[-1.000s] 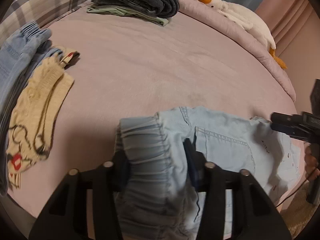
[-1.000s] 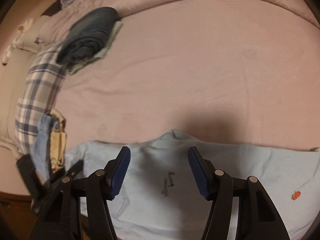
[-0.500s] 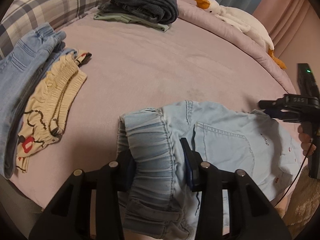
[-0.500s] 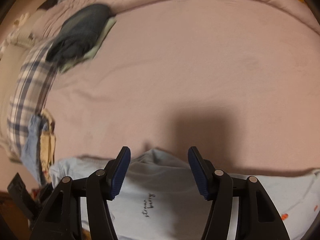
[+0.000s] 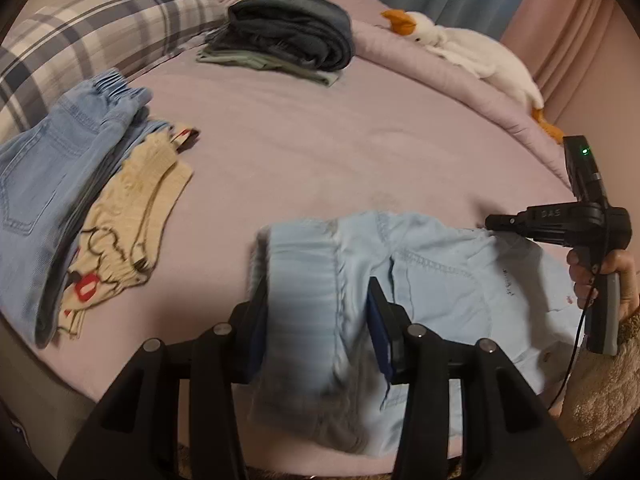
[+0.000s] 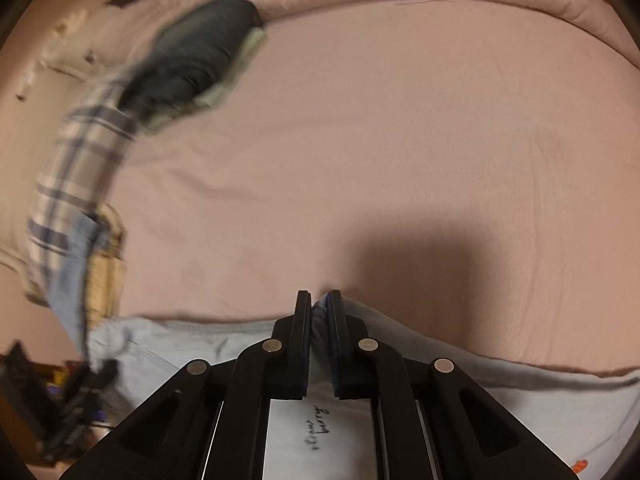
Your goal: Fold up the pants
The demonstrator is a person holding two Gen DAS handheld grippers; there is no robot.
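Black plastic gripper (image 6: pixel 319 306) frames carry silver screws, blue-padded fingers (image 5: pixel 378 326), and a thin black cable.

Left gripper (image 5: pixel 318 328) jaws opening; right gripper (image 6: pixel 319 300) closing, pinching cloth.

Your left gripper (image 5: pixel 318 320) straddles the waistband of the pants (image 5: pixel 440 280) at the near edge of the bed (image 5: pixel 320 140); your right gripper (image 6: pixel 319 304) pinches their far edge, to the right. Left of the pants lies a heap of clothes (image 5: pixel 60 184); behind, a folded stack (image 5: pixel 288 32), a pillow (image 5: pixel 100 20) to its left and a stuffed goose (image 5: pixel 472 52) to its right.
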